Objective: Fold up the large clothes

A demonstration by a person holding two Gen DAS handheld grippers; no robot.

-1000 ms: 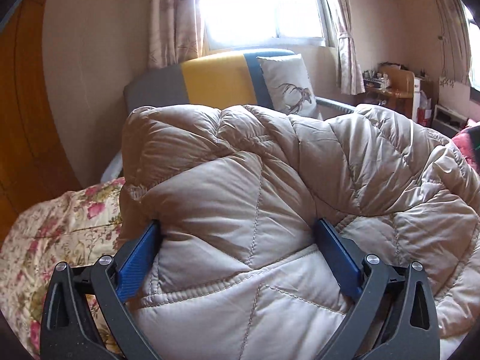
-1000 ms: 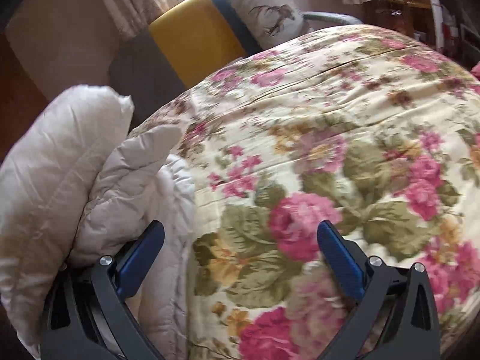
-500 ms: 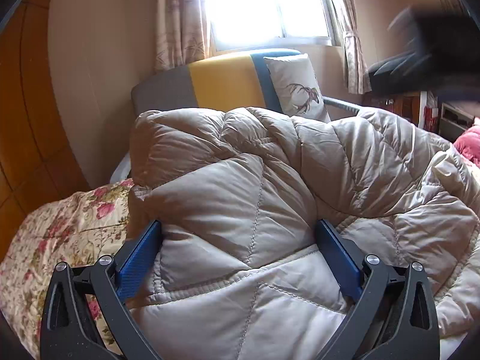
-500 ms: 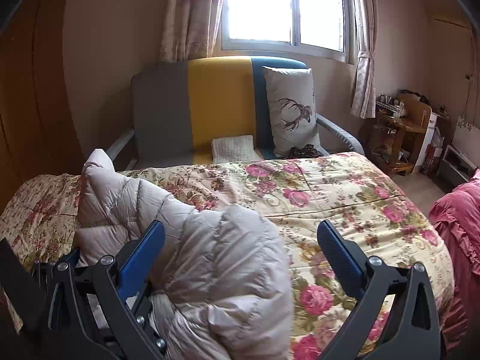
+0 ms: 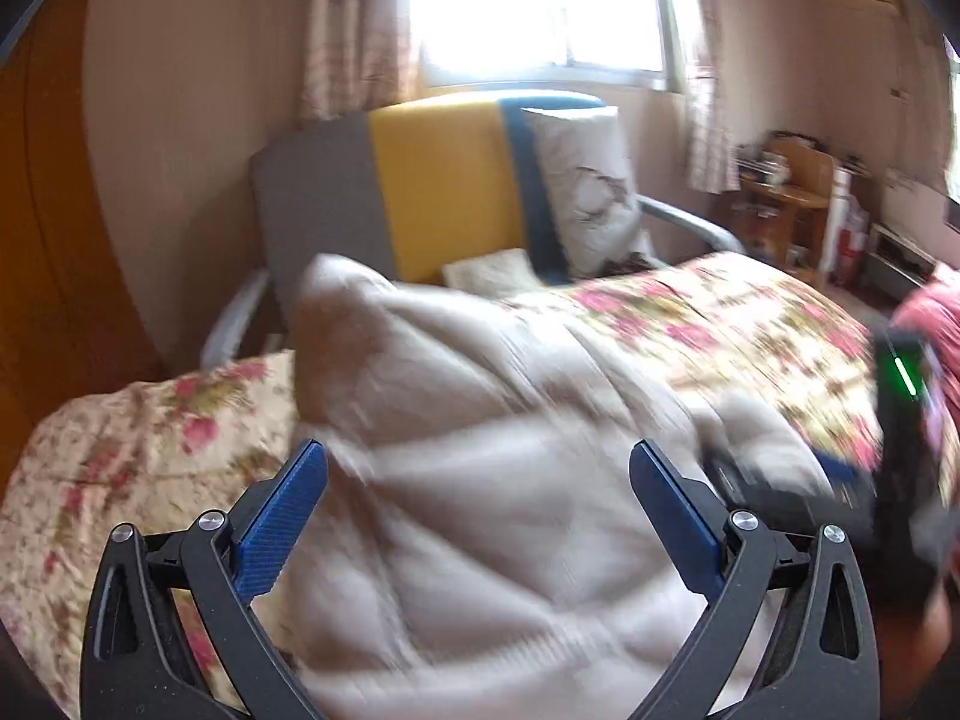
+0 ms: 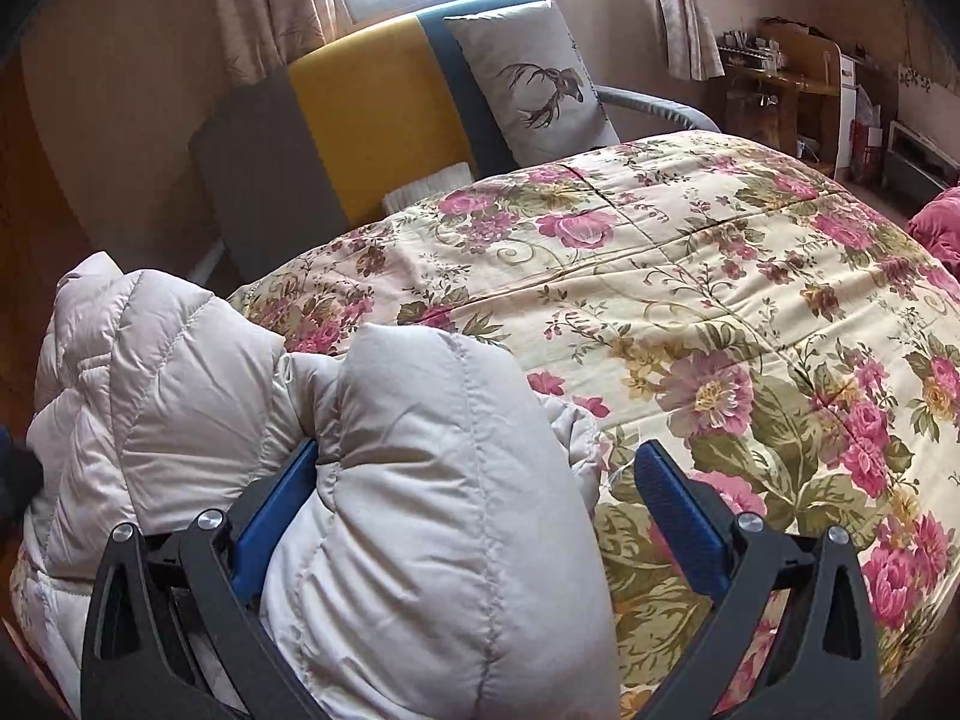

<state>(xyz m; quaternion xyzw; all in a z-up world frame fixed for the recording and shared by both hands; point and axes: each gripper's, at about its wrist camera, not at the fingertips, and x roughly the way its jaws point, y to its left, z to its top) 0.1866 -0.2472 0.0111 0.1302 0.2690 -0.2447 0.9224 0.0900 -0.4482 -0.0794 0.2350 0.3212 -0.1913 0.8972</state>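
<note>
A floral bedspread (image 6: 720,276) fills the room's foreground, a yellow-and-grey chair (image 6: 372,102) behind it. The beige down jacket (image 6: 420,480), which half a second ago rose like a wall before the left gripper (image 5: 477,510), now slumps lower at the bed's near-left corner, blurred in motion, suggesting a fold has just been laid over. The left gripper's jaws stand released above it. The right gripper (image 6: 477,510), also spread wide, straddles a puffy fold without pinching it.
</note>
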